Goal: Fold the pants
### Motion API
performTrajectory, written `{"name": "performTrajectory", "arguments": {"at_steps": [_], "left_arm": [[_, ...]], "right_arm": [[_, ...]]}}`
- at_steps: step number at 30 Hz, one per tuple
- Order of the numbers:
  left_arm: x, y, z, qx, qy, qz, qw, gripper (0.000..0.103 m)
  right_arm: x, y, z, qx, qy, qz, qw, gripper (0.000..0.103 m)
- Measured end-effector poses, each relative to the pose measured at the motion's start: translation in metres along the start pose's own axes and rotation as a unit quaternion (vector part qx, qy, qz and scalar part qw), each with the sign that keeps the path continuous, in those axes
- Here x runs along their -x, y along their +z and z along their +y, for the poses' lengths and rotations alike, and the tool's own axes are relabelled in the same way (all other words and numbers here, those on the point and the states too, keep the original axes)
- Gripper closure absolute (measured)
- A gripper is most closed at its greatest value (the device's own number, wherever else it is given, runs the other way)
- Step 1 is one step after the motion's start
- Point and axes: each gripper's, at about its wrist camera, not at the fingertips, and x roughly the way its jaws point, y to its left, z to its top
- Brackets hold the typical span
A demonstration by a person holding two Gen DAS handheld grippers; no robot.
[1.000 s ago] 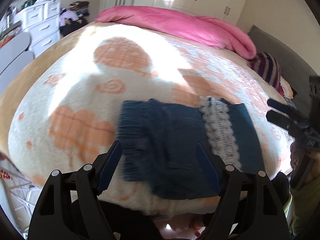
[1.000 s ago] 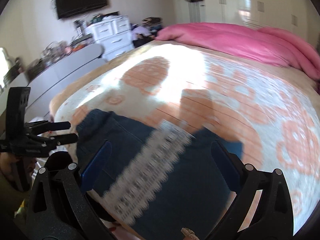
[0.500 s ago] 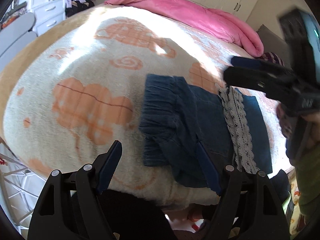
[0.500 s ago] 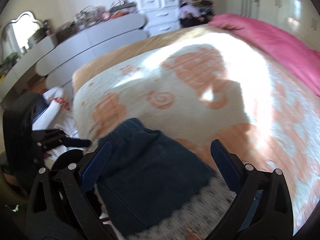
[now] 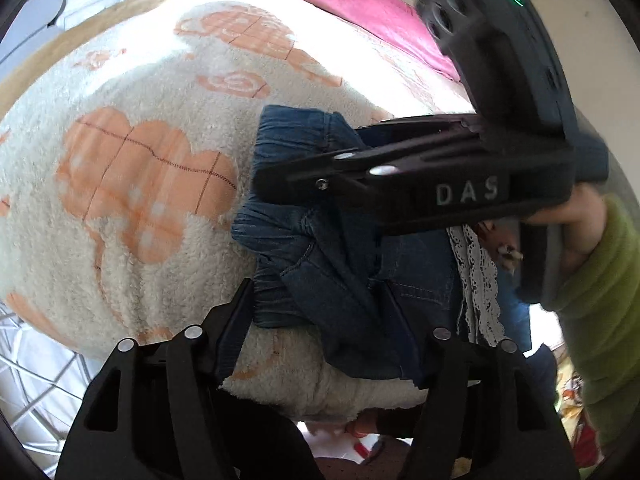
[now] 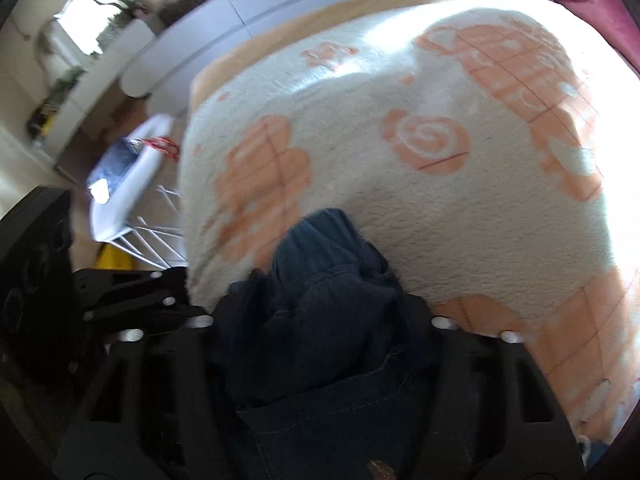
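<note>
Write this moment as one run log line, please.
left gripper: closing around pants waistband | right gripper: closing on bunched pants | blanket underneath

The pants (image 5: pixel 320 248) are dark blue denim with a gathered elastic waistband and a strip of pale lace trim (image 5: pixel 478 280) running down one side. They lie folded and bunched at the near edge of a bed, on a cream fleece blanket (image 5: pixel 140 240) with orange shapes. The waistband end points toward the middle of the bed; the near edge hangs slightly over the side. In the right wrist view the cloth (image 6: pixel 332 312) is rumpled into a raised mound.
</note>
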Motion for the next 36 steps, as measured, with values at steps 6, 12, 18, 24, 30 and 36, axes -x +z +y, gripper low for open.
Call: {"name": "performTrajectory", "arguments": {"at_steps": [6,12,18,24,30,36], "left_arm": [[0.007,-0.001,0.0,0.011,-0.043,-0.01,0.999,0.024],[-0.007,0.004,-0.027,0.019,-0.151,0.011,0.9883,0.024],[-0.009,0.007,-0.081,-0.02,-0.21,0.009,0.9775,0.026],[-0.01,-0.009,-0.132,-0.13,-0.218,0.023,0.967,0.026],[-0.047,-0.016,-0.163,-0.173,-0.206,0.084,0.9594,0.025],[-0.054,-0.015,-0.174,-0.18,-0.188,0.095,0.9609,0.024]], "right_arm": [[0.068,-0.031,-0.015,-0.023,0.063,-0.096,0.993,0.076],[0.136,-0.077,-0.035,-0.048,0.068,-0.171,0.982,0.076],[0.183,-0.125,-0.05,-0.072,0.04,-0.232,0.969,0.061],[0.221,-0.176,-0.071,-0.135,-0.016,-0.289,0.948,0.042],[0.195,-0.19,-0.064,-0.133,-0.088,-0.213,0.964,0.042],[0.144,-0.204,-0.08,-0.187,-0.186,-0.089,0.961,0.042]]}}
